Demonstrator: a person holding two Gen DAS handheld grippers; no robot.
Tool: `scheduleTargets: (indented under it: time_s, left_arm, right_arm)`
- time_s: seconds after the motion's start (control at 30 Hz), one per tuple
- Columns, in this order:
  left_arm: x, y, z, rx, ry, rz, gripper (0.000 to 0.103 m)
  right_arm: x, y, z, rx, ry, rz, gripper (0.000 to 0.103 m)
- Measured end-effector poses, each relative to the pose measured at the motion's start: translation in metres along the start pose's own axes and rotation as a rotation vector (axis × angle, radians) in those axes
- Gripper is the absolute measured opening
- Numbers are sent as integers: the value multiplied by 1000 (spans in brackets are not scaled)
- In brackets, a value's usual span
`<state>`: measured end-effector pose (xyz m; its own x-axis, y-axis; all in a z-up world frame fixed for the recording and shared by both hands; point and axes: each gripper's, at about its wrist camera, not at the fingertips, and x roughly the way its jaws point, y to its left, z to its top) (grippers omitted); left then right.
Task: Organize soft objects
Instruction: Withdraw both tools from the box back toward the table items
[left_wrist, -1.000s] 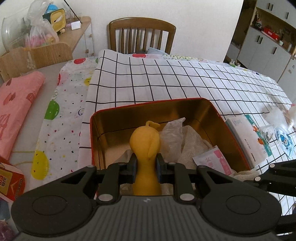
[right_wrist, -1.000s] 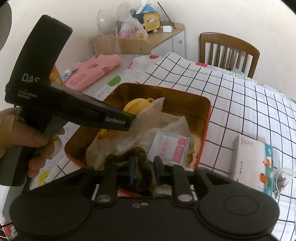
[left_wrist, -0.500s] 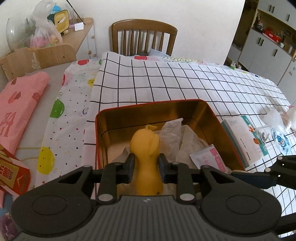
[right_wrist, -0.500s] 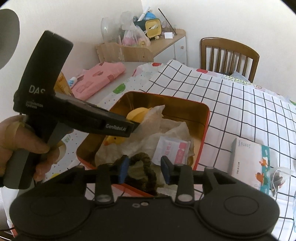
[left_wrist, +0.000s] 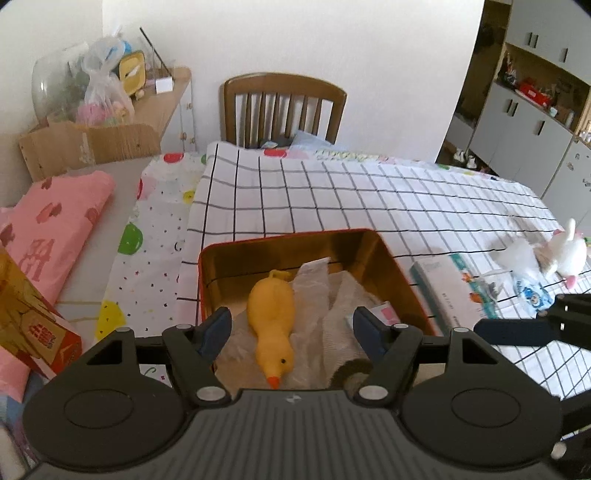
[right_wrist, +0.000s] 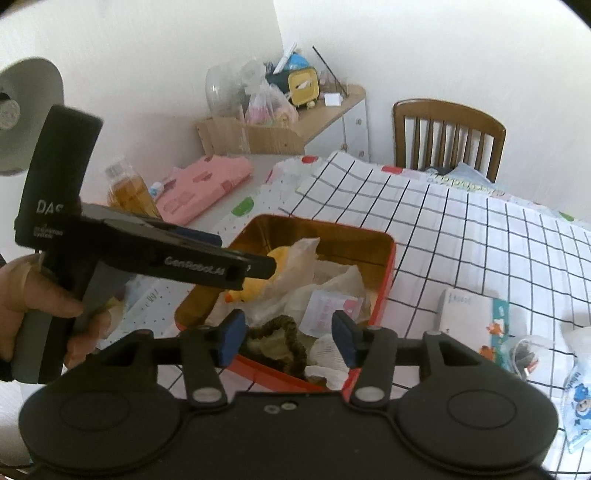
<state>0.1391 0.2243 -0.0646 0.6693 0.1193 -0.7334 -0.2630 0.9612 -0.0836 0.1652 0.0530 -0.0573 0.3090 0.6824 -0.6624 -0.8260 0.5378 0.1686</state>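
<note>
A red tin box (left_wrist: 280, 236) with a gold inside sits on the checked tablecloth (left_wrist: 369, 199). A yellow rubber duck (left_wrist: 271, 314) lies in it beside white plastic wraps (left_wrist: 314, 280) and a pink sachet (right_wrist: 332, 306). A brown scrunchie (right_wrist: 280, 332) lies at the tin's near edge (right_wrist: 388, 266). My left gripper (left_wrist: 291, 332) is open above the duck and holds nothing. My right gripper (right_wrist: 286, 338) is open above the scrunchie and holds nothing. The left gripper (right_wrist: 236, 267) also shows in the right wrist view, over the tin.
A tissue pack (left_wrist: 454, 288) lies right of the tin, with a white plush toy (left_wrist: 565, 251) and a blue printed pouch (left_wrist: 532, 295) beyond. Pink folded cloth (left_wrist: 51, 229) and a red carton (left_wrist: 37, 332) lie left. A wooden chair (left_wrist: 280, 107) stands behind the table.
Both grippers opened and pulled back and up. The duck dropped from the left gripper into the tin. The scrunchie dropped from the right gripper onto the tin's near edge.
</note>
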Motion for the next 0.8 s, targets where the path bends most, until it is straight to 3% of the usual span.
scheduleTargets:
  time_s: [0.4,0.47,0.53,0.8]
  left_arm:
    - [-51,-52,3,19,-101,-63,77]
    - [-56,-65,5,27,-112,-73,78]
    - [-58,-78,5,37,-120,-84,85]
    - [-58,-135,8,65,-136,-142,87]
  right_arm:
    - [-72,-22,-7,7,-112,-22,68]
    - [-84,-30,-10,10,-127,-32,71]
    - [-95,-39,-14,14,-139,-42,74]
    - [-134,-83,-33,51,-174,-90,86]
